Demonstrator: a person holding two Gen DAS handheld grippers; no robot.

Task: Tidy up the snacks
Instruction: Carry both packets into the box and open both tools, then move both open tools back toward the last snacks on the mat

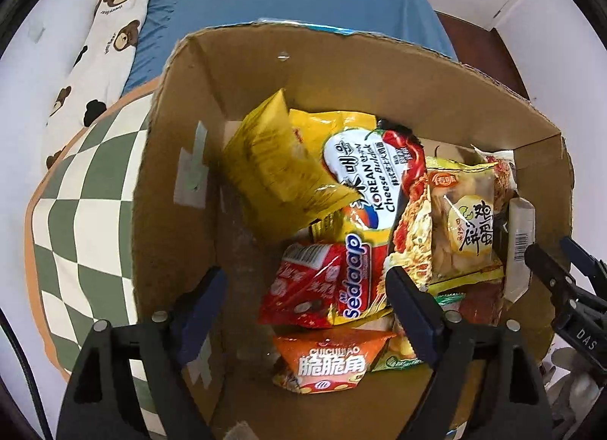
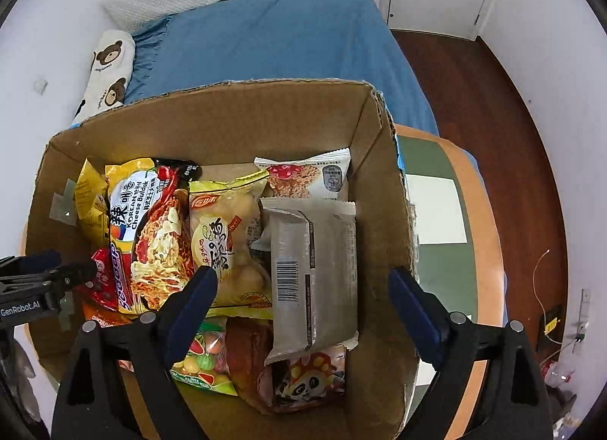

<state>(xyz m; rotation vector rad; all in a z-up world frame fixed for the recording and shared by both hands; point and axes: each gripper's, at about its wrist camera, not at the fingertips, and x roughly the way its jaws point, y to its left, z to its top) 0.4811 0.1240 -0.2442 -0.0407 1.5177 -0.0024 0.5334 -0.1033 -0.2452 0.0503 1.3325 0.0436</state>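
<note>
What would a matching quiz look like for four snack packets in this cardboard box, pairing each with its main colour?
Things:
1. Sedaap noodle packet
2. Barcode packet
3. Triangular crisp packet
4. Fruit candy bag

Colours:
A. grey
B. orange
C. green
D. yellow

Pairs: 1-D, 2-A, 3-B, 4-C

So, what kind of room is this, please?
Most likely a bedroom: a bed with a blue sheet, a bear-print pillow beside it, and a wooden floor. The cardboard box of snacks stands in front.
</note>
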